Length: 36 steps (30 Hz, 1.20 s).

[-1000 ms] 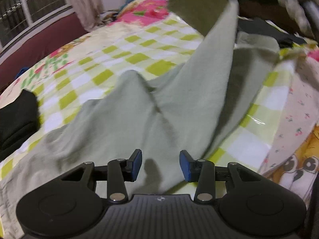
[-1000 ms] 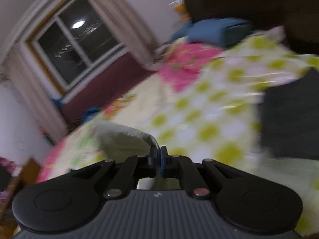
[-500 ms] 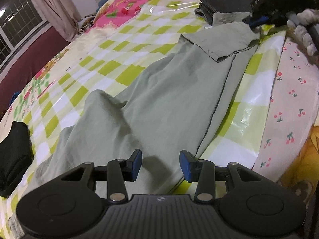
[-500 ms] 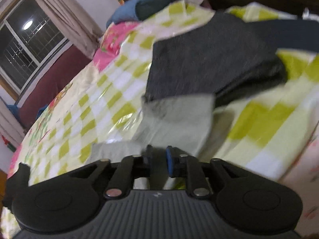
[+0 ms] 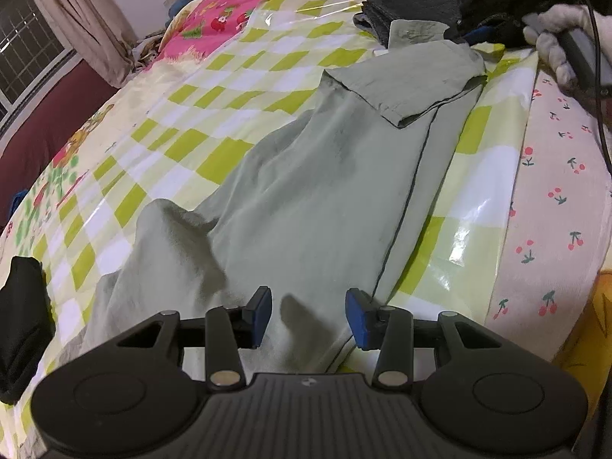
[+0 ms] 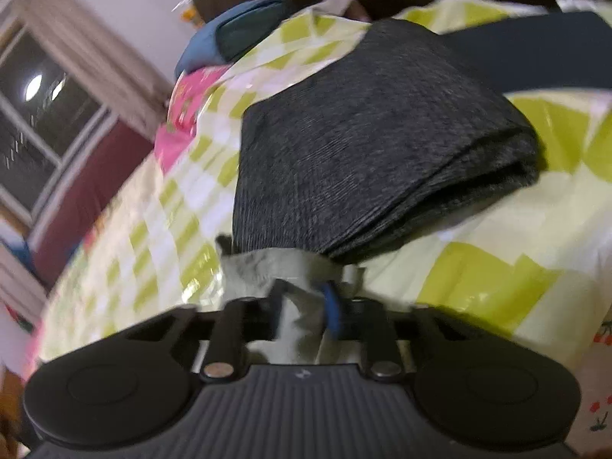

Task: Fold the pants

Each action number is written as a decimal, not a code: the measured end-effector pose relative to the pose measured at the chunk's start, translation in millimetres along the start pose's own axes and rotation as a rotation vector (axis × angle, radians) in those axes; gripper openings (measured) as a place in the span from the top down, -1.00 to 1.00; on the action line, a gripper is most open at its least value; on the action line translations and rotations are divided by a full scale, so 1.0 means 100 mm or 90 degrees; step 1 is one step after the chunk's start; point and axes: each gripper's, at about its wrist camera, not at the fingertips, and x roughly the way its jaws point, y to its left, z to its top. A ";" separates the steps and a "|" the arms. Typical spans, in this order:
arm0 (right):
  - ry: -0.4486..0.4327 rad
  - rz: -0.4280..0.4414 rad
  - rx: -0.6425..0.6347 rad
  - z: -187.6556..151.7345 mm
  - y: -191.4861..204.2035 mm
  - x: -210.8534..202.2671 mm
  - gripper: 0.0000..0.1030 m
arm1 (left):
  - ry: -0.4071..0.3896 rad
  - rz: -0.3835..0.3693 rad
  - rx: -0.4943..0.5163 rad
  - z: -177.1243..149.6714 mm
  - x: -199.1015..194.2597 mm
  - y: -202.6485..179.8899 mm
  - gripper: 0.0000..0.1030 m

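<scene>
Pale green pants (image 5: pixel 325 191) lie stretched along the checked bed cover, the far end folded over near a dark folded garment. My left gripper (image 5: pixel 308 317) is open and empty just above the near end of the pants. My right gripper (image 5: pixel 485 26) shows at the far end of the pants in the left wrist view. In the right wrist view my right gripper (image 6: pixel 302 313) has its blue pads a little apart, with the green pants fabric (image 6: pixel 275 264) bunched between them.
A folded dark grey garment (image 6: pixel 363 160) lies just ahead of the right gripper. A black garment (image 5: pixel 23 321) lies at the left. The bed cover (image 5: pixel 229 76) is green-and-white checks; a cherry-print sheet (image 5: pixel 554 191) runs along the right. A window and curtain stand at far left.
The right gripper swung the pants end down onto the bed beside the dark garment, and its pads have parted slightly. The pants settled flat. The left gripper stayed open in place.
</scene>
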 end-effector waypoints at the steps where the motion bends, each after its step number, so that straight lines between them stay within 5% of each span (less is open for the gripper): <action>1: -0.008 0.005 0.002 0.01 -0.02 -0.07 0.57 | -0.001 -0.001 0.002 0.00 0.00 -0.01 -0.09; 5: -0.005 -0.006 -0.019 -0.01 -0.04 -0.21 0.31 | -0.001 -0.004 0.005 0.02 0.02 -0.03 -0.10; 15: 0.043 0.002 -0.026 -0.10 -0.05 -0.02 0.16 | -0.010 -0.016 0.007 0.11 0.06 -0.09 -0.10; 18: 0.045 0.029 0.018 -0.07 -0.06 0.07 0.90 | -0.012 -0.017 0.003 0.14 0.07 -0.09 -0.10; 25: -0.067 0.145 0.062 0.05 -0.01 -0.56 0.92 | -0.034 -0.037 0.014 0.22 0.03 -0.16 -0.11; 27: -0.088 0.108 0.038 0.06 -0.04 -0.60 0.89 | -0.038 -0.044 0.018 0.24 0.06 -0.20 -0.25; 30: -0.022 -0.078 -0.027 0.06 -0.09 -0.36 0.67 | -0.037 -0.045 0.027 0.25 0.12 -0.25 -0.25; 33: -0.040 -0.072 -0.007 0.00 -0.18 -0.47 0.65 | -0.036 -0.051 0.012 0.25 0.12 -0.21 -0.25; 36: -0.057 -0.073 -0.110 -0.05 0.03 -0.63 0.28 | -0.035 -0.048 0.008 0.23 0.11 -0.18 -0.25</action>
